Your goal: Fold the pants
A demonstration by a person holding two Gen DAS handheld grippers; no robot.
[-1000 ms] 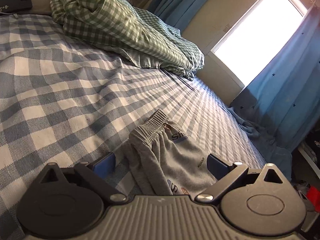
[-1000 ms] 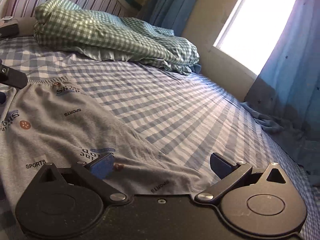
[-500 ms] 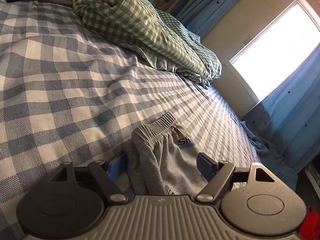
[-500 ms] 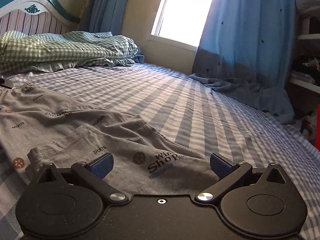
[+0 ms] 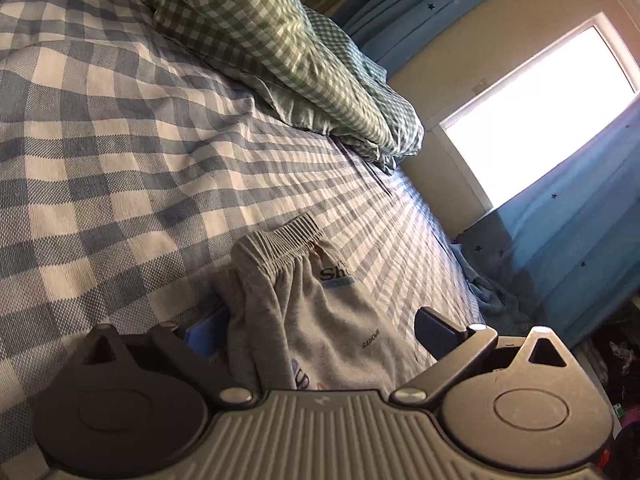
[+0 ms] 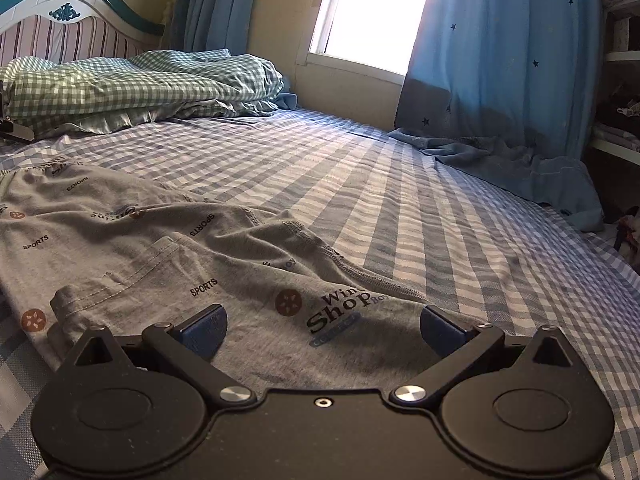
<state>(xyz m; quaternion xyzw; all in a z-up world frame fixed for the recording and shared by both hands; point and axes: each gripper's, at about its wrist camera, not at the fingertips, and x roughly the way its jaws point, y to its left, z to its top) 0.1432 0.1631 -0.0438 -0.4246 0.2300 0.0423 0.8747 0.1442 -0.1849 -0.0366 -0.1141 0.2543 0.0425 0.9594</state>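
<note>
Grey printed pants (image 6: 132, 236) lie spread on the blue checked bed sheet (image 6: 400, 216). In the left wrist view their waistband end (image 5: 280, 240) is bunched up between the fingers of my left gripper (image 5: 320, 332), which is open around it. My right gripper (image 6: 322, 330) is open and sits low over the other end of the pants, near the "Shop" print (image 6: 340, 312). The fabric lies under and between its fingers.
A green checked duvet (image 6: 136, 84) is heaped at the head of the bed by the striped headboard (image 6: 64, 36). Blue curtains (image 6: 516, 60) hang by the window, with a blue cloth (image 6: 512, 164) at the bed's far edge. Shelves stand at the right.
My left gripper closed in a little, then opened wide again around the waistband. My right gripper swung to the right along the pants and settled over the "Shop" print.
</note>
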